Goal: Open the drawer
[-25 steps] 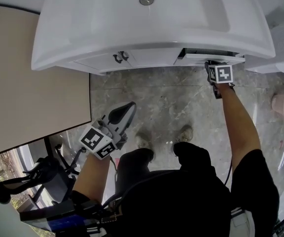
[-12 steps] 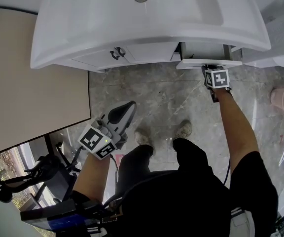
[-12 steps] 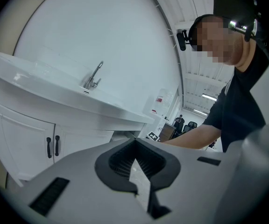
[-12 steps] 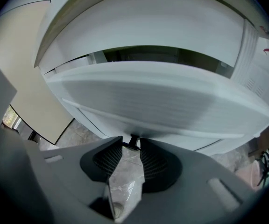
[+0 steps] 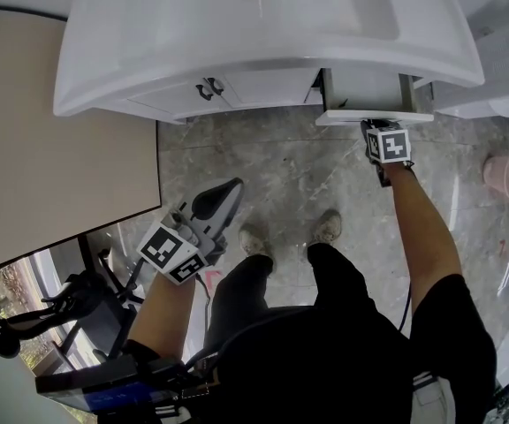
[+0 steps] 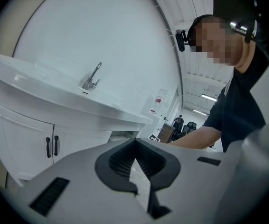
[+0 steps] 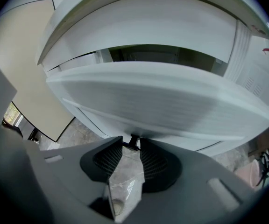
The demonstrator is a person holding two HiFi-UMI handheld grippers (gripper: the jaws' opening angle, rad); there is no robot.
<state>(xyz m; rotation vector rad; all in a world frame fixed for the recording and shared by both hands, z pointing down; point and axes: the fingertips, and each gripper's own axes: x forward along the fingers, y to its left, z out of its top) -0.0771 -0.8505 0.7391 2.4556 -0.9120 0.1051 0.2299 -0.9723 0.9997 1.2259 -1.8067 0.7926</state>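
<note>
At the tips of my right gripper (image 7: pixel 131 147), jaws clamped on the dark handle (image 7: pixel 133 141), drawer (image 7: pixel 148 101) partly out, left gripper (image 6: pixel 135 143) pinched closed.

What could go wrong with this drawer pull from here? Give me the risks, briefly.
1. The right claw pinches the small dark drawer handle only at its very tips, so a pull at an angle could let it slip off.
2. The drawer is only partly out beneath the sink basin. Pulling downward or sideways rather than straight out may make it bind.
</note>
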